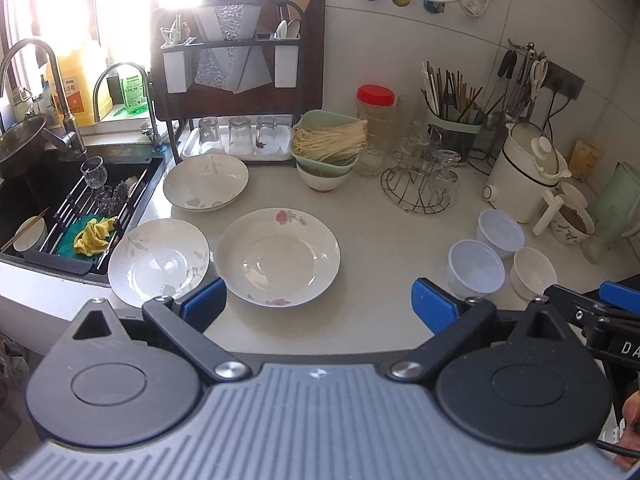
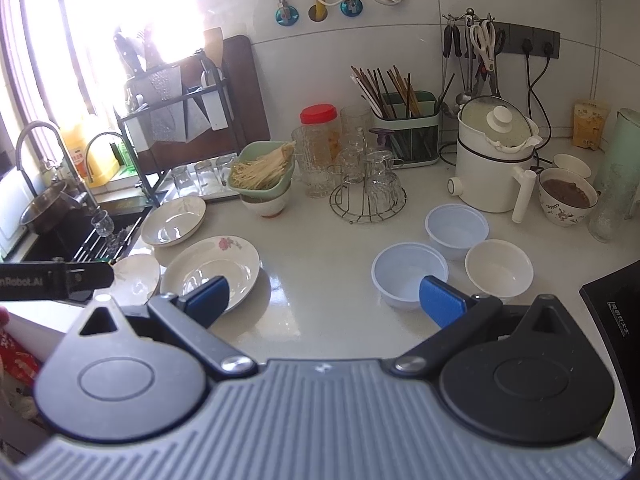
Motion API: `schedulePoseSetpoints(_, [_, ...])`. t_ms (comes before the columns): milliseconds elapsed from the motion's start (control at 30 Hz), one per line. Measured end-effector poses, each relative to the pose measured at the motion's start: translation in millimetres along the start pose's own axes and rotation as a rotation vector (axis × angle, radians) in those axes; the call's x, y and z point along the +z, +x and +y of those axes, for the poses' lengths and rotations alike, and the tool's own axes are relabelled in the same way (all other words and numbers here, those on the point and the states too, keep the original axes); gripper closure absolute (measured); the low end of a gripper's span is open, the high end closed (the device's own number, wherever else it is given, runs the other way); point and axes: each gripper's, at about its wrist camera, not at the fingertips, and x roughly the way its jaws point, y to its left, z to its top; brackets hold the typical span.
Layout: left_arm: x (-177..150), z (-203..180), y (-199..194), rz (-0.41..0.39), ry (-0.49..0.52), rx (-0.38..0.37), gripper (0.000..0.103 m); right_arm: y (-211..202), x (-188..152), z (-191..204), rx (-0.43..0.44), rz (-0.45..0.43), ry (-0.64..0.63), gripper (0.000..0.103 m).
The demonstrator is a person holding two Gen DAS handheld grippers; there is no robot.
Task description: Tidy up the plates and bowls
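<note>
Three white plates lie apart on the counter: a rose-patterned plate (image 1: 278, 256) (image 2: 210, 270) in the middle, a grey-leaf plate (image 1: 159, 261) (image 2: 134, 276) by the sink, and a deeper plate (image 1: 206, 183) (image 2: 174, 220) behind them. To the right stand two pale blue plastic bowls (image 1: 475, 267) (image 1: 500, 229) (image 2: 410, 274) (image 2: 456, 226) and a white bowl (image 1: 533, 272) (image 2: 499, 267). My left gripper (image 1: 318, 306) hovers open just in front of the rose plate. My right gripper (image 2: 324, 300) is open too, between the rose plate and the nearest blue bowl, with nothing between its fingers.
A sink (image 1: 52, 200) with a roll-up rack and yellow cloth is at the left. Behind stand a dish rack (image 1: 236, 80), a green bowl of noodles (image 1: 328, 142), a glass stand (image 1: 424, 184), a white kettle (image 1: 524, 172) and a chopstick holder (image 1: 452, 120). A dark cooktop (image 2: 616, 320) is at the right.
</note>
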Motion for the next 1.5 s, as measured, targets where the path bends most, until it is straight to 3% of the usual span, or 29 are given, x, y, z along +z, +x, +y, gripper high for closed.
schedulePoseSetpoints(733, [-9.8,-34.2,-3.6,-0.009,-0.021,-0.015,0.003,-11.1,-0.6,-23.9,0.053,-0.009,-0.009,0.0])
schedulePoseSetpoints(833, [-13.3,-40.4,-2.3,-0.009,-0.016,-0.007,0.003,-9.7,0.0,-22.5,0.059,-0.006,-0.061,0.0])
schedulePoseSetpoints(1233, [-16.8,-52.3,7.6,-0.007,-0.011,0.049,0.003,-4.1,0.6,-39.2,0.181,-0.011,-0.017,0.0])
schedulePoseSetpoints(1500, [-18.1,-39.5,16.4,0.021,-0.03,0.066,0.003,8.1,-4.5,-40.6,0.203,0.013,0.033,0.0])
